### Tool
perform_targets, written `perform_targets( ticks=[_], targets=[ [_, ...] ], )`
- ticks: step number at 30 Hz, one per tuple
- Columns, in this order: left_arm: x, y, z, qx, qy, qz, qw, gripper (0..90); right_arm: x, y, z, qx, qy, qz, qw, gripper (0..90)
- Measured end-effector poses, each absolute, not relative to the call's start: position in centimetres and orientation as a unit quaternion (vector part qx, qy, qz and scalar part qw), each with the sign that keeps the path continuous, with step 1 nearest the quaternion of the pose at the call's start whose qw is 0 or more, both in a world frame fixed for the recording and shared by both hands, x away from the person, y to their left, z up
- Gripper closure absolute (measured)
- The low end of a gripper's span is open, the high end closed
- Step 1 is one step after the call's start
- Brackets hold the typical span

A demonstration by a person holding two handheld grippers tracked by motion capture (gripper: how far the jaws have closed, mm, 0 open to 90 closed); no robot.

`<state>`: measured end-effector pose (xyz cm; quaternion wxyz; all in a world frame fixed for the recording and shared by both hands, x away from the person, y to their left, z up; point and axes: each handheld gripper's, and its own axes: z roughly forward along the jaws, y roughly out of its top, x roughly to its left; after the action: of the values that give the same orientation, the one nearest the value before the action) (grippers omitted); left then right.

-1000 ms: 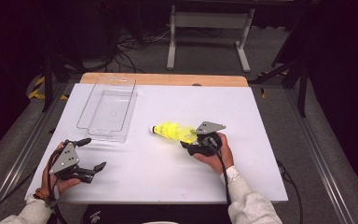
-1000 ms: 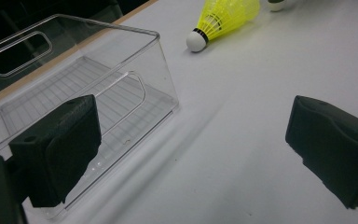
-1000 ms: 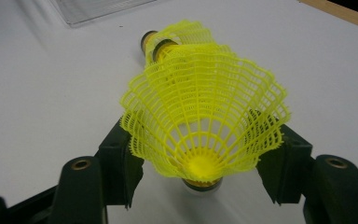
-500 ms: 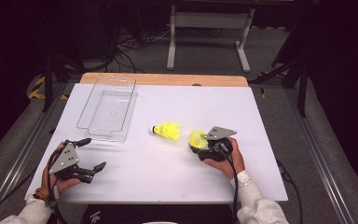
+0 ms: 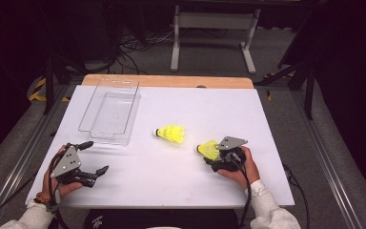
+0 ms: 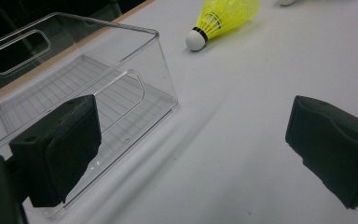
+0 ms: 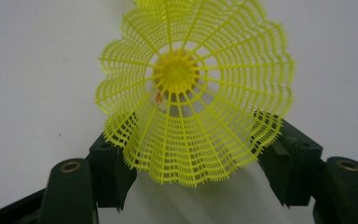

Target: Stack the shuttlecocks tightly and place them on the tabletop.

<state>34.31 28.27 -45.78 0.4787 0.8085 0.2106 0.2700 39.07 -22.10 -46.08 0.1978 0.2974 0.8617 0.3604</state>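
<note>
Two yellow mesh shuttlecocks are on the white table. One shuttlecock (image 5: 170, 133) (image 6: 223, 16) lies free on its side near the middle, cork pointing left. The second shuttlecock (image 5: 208, 150) (image 7: 186, 93) sits low over the table at the right, its skirt between the jaws of my right gripper (image 5: 213, 156) (image 7: 196, 158). Those jaws have just been opening, but both pads still touch the slightly crumpled skirt. My left gripper (image 5: 96, 156) (image 6: 191, 154) rests at the front left, open and empty, beside the clear box.
A clear plastic box (image 5: 109, 110) (image 6: 121, 32) stands empty at the back left of the table (image 5: 267, 119). A wooden strip (image 5: 171, 81) runs along the far edge. A metal stand and cables are on the dark floor beyond.
My right gripper carried one shuttlecock away from the other, rightward and toward the front edge. The other shuttlecock stayed in the middle. The left gripper kept still.
</note>
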Motion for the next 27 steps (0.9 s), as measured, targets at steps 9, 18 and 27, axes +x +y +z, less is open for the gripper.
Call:
perform_targets(
  ticks=[9, 18, 27],
  targets=[
    [34.3, 28.3, -45.8, 0.809, 0.209, 0.27, 0.479, 4.3, 38.8, -22.7, -46.4, 0.302, 0.861, 0.359, 0.195, 29.3],
    [34.3, 28.3, -45.8, 0.809, 0.209, 0.269, 0.479, 4.3, 38.4, -22.5, -46.2, 0.302, 0.863, 0.347, 0.208, 22.9],
    [34.2, 28.2, -45.8, 0.809, 0.209, 0.27, 0.479, 4.3, 37.8, -22.3, -45.8, 0.31, 0.856, 0.345, 0.227, 15.0]
  ],
)
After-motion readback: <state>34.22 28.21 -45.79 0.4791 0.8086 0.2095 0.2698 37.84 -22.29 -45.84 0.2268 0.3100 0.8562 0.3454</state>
